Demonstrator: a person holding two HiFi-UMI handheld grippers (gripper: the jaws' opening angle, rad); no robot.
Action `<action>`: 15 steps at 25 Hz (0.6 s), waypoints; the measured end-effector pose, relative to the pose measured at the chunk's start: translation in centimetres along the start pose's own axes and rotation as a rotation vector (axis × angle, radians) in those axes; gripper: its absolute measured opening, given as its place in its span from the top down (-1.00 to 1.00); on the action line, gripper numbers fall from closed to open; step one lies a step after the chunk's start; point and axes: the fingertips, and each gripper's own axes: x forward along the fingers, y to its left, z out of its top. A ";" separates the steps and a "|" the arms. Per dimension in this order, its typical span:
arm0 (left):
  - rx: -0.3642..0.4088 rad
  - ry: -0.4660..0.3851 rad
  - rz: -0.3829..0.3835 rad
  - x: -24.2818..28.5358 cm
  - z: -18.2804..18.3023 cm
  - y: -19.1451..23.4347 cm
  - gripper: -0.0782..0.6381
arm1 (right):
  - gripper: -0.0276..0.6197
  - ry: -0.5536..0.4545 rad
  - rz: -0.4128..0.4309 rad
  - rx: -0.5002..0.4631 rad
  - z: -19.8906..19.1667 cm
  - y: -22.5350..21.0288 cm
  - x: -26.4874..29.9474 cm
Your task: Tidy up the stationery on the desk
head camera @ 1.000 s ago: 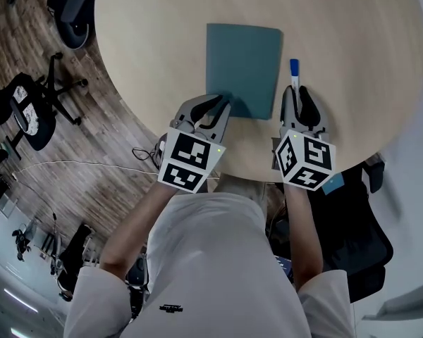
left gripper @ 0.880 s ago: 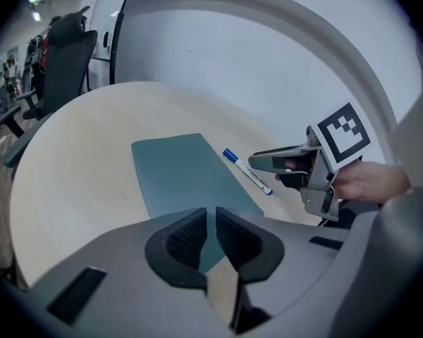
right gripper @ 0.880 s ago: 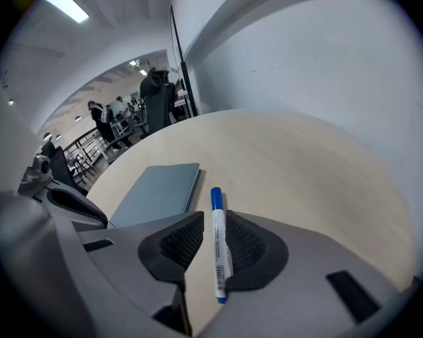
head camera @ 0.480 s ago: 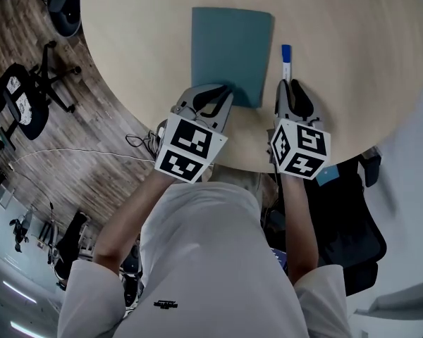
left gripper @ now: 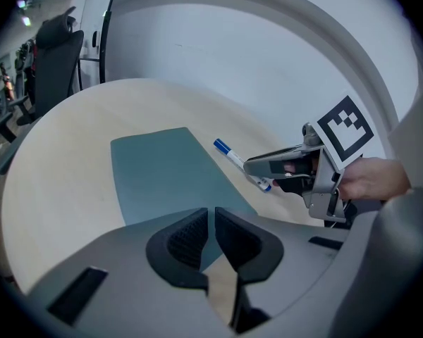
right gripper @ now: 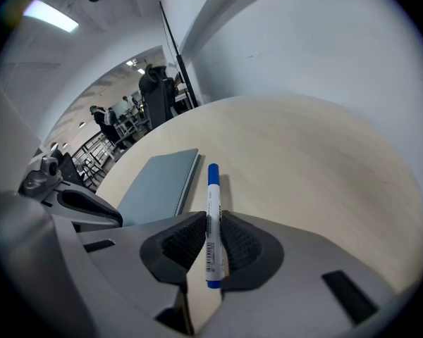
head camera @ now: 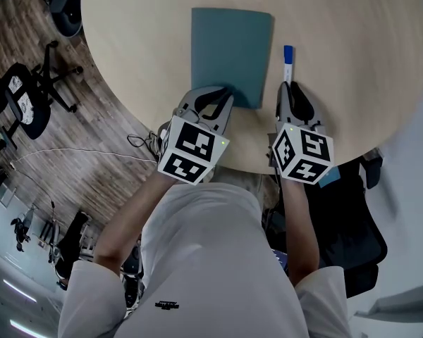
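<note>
Pen (right gripper: 212, 224), just right of the notebook (head camera: 231, 51), has hardly shifted since a second ago: right gripper (right gripper: 211, 218) clamped on it, left gripper (left gripper: 211, 220) closed empty over the notebook's near corner, so lifting looks next.

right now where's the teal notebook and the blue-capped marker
teal rectangular notebook (head camera: 231, 48), head view, middle of its cover
white marker with a blue cap (right gripper: 213, 217), right gripper view, on its white barrel

left tool (head camera: 223, 96): jaws together | right tool (head camera: 290, 86): clamped on marker (head camera: 287, 60) | side by side
</note>
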 end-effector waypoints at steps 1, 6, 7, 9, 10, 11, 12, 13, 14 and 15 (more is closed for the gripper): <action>-0.001 -0.001 0.001 -0.1 0.0 -0.1 0.65 | 0.64 -0.003 0.005 0.005 0.0 0.1 -0.2; 0.001 -0.003 0.002 -0.5 0.1 0.5 0.65 | 0.64 -0.017 0.033 0.132 0.5 0.8 0.0; 0.001 -0.004 0.003 -0.7 0.1 0.6 0.65 | 0.64 -0.021 0.039 0.166 0.7 0.9 0.1; 0.002 -0.005 0.005 -0.9 0.0 0.5 0.65 | 0.64 -0.033 0.045 0.197 1.1 1.1 0.1; 0.002 -0.005 0.007 -1.0 0.0 0.4 0.65 | 0.64 -0.039 0.045 0.199 1.2 1.1 0.0; 0.004 -0.005 0.008 -1.1 -0.1 0.3 0.65 | 0.64 -0.043 0.046 0.197 1.4 1.2 0.0; 0.005 -0.004 0.010 -1.2 -0.1 0.2 0.65 | 0.64 -0.047 0.048 0.195 1.6 1.3 -0.1; 0.005 -0.005 0.011 -1.3 -0.2 0.2 0.65 | 0.64 -0.049 0.050 0.193 1.7 1.3 -0.1; 0.003 -0.005 0.012 -1.3 -0.2 0.2 0.65 | 0.64 -0.051 0.053 0.192 1.9 1.4 -0.1; -0.001 -0.006 0.012 -1.4 -0.2 0.2 0.65 | 0.64 -0.051 0.055 0.193 2.0 1.5 0.0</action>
